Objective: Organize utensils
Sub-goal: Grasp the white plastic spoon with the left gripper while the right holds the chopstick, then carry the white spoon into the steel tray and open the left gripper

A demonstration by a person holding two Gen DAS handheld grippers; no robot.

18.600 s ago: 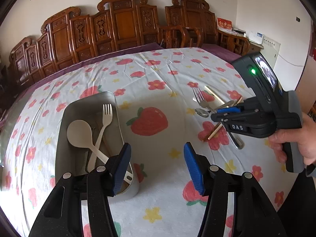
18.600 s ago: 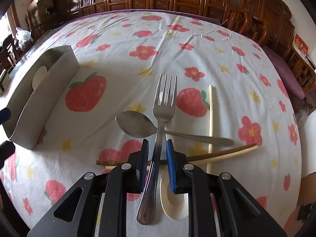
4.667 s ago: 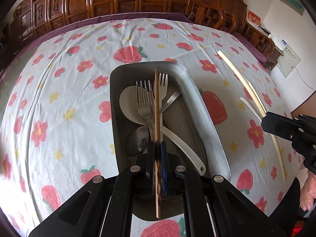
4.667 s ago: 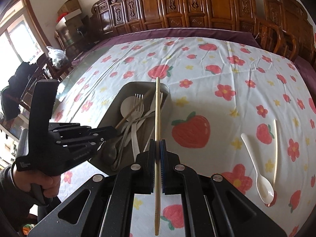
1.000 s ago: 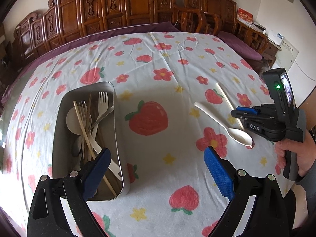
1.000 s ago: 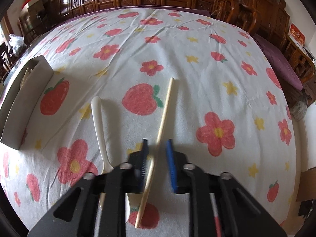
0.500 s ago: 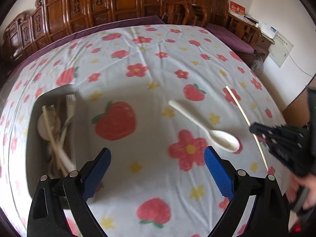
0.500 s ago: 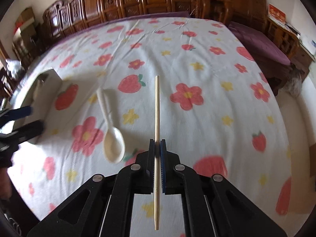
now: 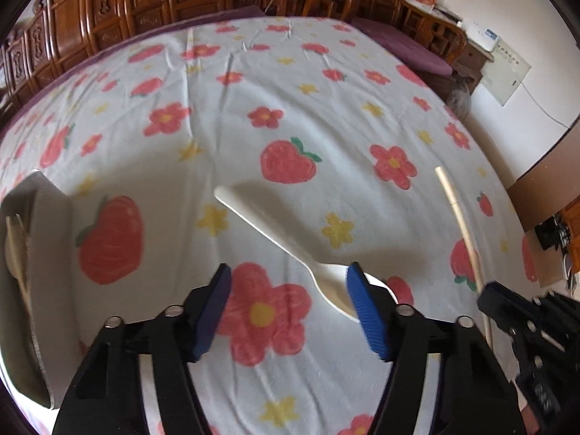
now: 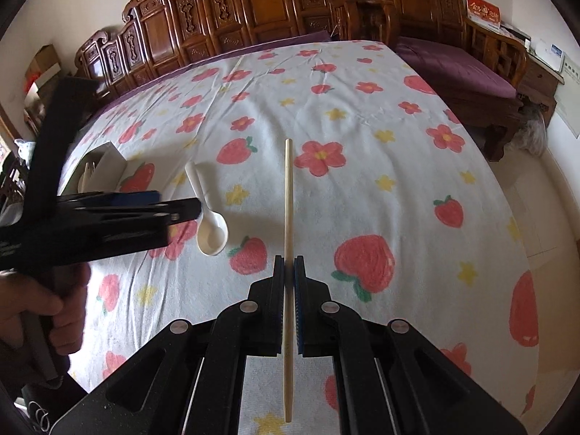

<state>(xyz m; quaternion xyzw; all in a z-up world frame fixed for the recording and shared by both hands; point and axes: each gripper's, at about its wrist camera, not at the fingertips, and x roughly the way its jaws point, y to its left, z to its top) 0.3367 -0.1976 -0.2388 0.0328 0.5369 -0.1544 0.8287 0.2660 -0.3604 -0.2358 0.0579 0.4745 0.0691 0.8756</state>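
- The metal tray sits at the far left edge of the table, and several pale utensils already lie in it, so most of the sorting looks done.
- Two pieces are not yet in the tray, as far as I can see: a white plastic spoon and a pale chopstick.
- The spoon lies flat on the strawberry tablecloth near the middle of the table, handle pointing away to the left and bowl toward the near side, well apart from the tray.
- The left gripper hangs just above the spoon's bowl end with its blue pads on either side. Its jaws are closing, with the spoon's neck between them, but the pads are not pressing on it yet.
- The right gripper is clenched on the chopstick, which sticks out lengthwise past the fingertips, clear of the cloth.
- The right gripper and chopstick are to the right of the spoon, far from the tray.
- By my reckoning what is left is short: grasp the spoon, carry both pieces left to the tray, and drop them in.
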